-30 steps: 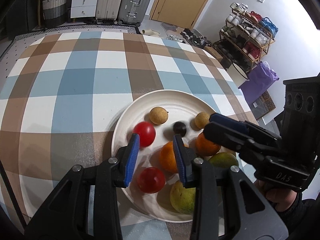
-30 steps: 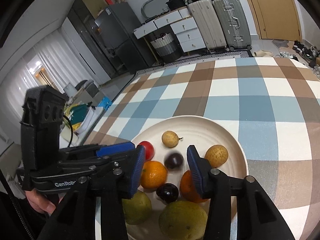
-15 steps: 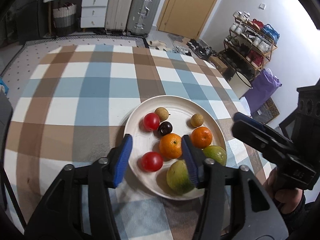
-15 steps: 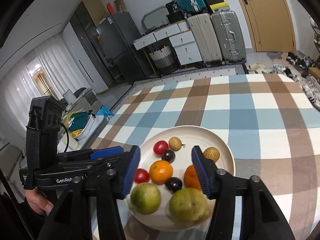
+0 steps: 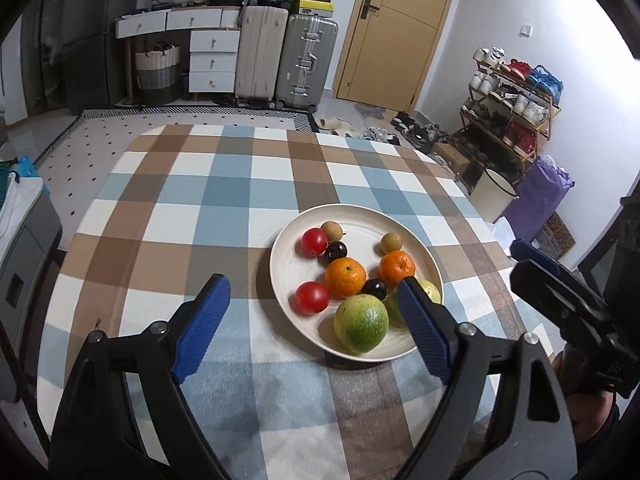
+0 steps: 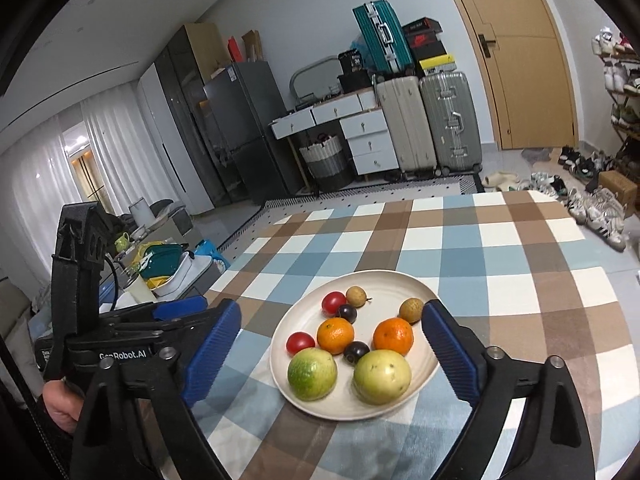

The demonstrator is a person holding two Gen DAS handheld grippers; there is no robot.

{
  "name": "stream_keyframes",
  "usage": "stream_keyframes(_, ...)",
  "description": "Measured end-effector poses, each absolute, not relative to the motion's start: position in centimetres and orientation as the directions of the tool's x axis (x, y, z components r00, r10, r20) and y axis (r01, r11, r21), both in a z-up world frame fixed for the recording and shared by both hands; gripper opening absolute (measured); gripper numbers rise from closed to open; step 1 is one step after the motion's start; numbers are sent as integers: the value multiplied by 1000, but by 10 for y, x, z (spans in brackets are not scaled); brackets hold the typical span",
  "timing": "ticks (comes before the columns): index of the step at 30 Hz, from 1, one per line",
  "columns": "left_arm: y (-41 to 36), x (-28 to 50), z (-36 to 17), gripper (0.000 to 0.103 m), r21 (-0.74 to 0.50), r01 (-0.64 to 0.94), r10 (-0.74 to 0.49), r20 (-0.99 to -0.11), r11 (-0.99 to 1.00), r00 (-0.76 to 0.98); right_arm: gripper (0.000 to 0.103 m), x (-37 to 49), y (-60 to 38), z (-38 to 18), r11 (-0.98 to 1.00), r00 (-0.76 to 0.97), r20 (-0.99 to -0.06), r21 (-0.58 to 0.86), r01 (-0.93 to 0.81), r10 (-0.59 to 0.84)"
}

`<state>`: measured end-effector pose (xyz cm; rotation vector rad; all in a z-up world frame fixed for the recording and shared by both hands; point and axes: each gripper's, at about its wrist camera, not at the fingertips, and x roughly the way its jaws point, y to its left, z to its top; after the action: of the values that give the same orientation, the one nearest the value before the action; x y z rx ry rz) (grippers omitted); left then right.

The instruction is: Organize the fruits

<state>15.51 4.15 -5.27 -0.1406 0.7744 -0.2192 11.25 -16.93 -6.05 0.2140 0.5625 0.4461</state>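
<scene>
Both my claws are wide open now & hold nothing. Left claw (image 5: 312, 316) has just been opening, w/ no fruit pressed between its blue pads. Right claw (image 6: 332, 344) has just been opening too, also empty. A sec ago both sat low & close over the fruit, jaws nearly shut; now they're pulled back & higher, so I see more of the room. All fruit is on the white plate (image 6: 400, 284), on the checked cloth (image 5: 240, 184): 2 oranges (image 6: 335, 335), 2 red tomatoes (image 6: 300, 342), 2 dark plums (image 6: 357, 351), 2 small brown fruits (image 6: 411, 309), 2 big green ones (image 6: 312, 374) at the near rim. Plate looks smaller than before.
</scene>
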Motion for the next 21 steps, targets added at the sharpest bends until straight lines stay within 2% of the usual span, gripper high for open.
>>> stream_keyframes(3,42,145,-52,89,-195,123,-222,-659,973,718,100,102,-169,-63,894,777,-449,291,-339,441)
stream_keyframes(5,44,137,-52,100,-189,88,-192,-644,978,741,100,97,-170,-64,899,791,-434,279,-338,432)
stream_keyframes(6,45,135,-53,101,-188,75,-180,-637,979,749,101,94,-171,-64,900,796,-427,275,-337,429)
stream_keyframes(13,44,120,-53,102,-132,46,-116,-601,990,791,102,85,-173,-72,905,816,-398,250,-344,420)
stream_keyframes(21,41,109,-61,102,-129,29,-98,-570,991,816,102,75,-177,-86,920,827,-406,222,-322,388)
